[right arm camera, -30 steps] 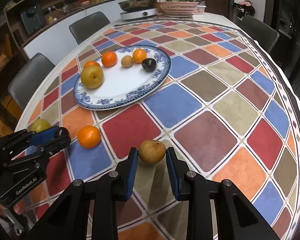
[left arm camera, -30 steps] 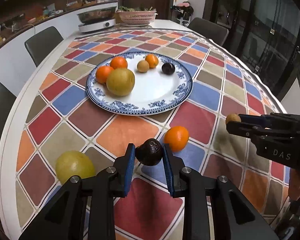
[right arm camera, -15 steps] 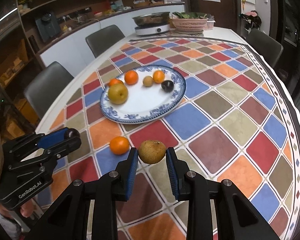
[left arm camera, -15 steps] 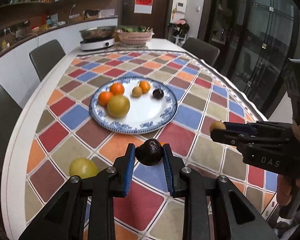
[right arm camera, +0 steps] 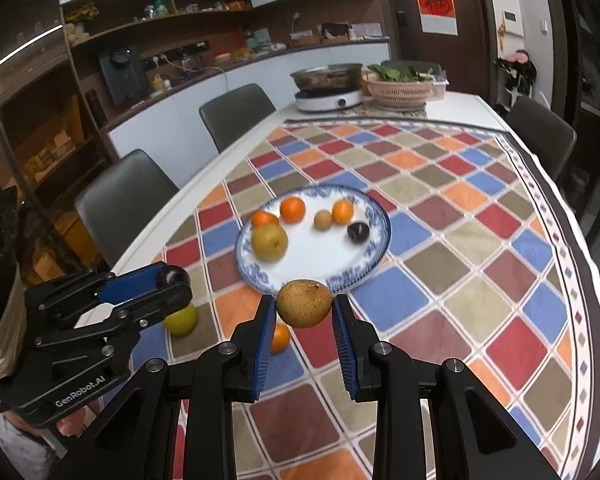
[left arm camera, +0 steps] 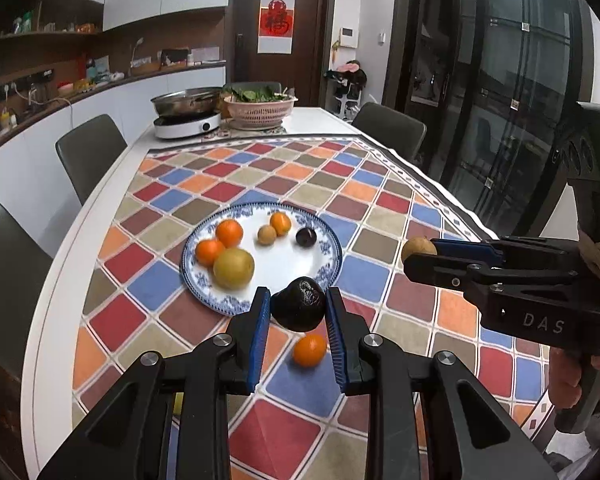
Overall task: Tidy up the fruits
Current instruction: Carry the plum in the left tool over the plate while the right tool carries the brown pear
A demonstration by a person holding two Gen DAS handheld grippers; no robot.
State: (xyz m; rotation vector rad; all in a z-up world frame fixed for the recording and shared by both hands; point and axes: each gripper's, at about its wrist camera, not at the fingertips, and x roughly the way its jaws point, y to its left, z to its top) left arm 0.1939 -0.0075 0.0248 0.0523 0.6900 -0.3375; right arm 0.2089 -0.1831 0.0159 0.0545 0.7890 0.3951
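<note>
My left gripper [left arm camera: 299, 312] is shut on a dark avocado [left arm camera: 300, 309], held above the table just in front of the blue-and-white plate [left arm camera: 332, 268]. My right gripper [right arm camera: 303, 312] is shut on a small brown pear [right arm camera: 304, 303], also lifted near the plate's [right arm camera: 376, 256] front edge. The plate carries three oranges [left arm camera: 229, 233], a large yellow pear [left arm camera: 233, 268], a small brown fruit [left arm camera: 267, 235] and a dark plum [left arm camera: 306, 237]. One orange [left arm camera: 309, 350] and a yellow-green fruit [right arm camera: 181, 319] lie on the tablecloth below the grippers.
A colourful checked cloth [left arm camera: 380, 208] covers the white table. At the far end stand a hotpot cooker [left arm camera: 188, 114] and a pink basket of greens [left arm camera: 260, 110]. Dark chairs [left arm camera: 90, 152] line the left side and far right corner.
Both grippers have risen from the table with their fruits and tilted up, so the plate and the loose orange now sit lower and farther in view.
</note>
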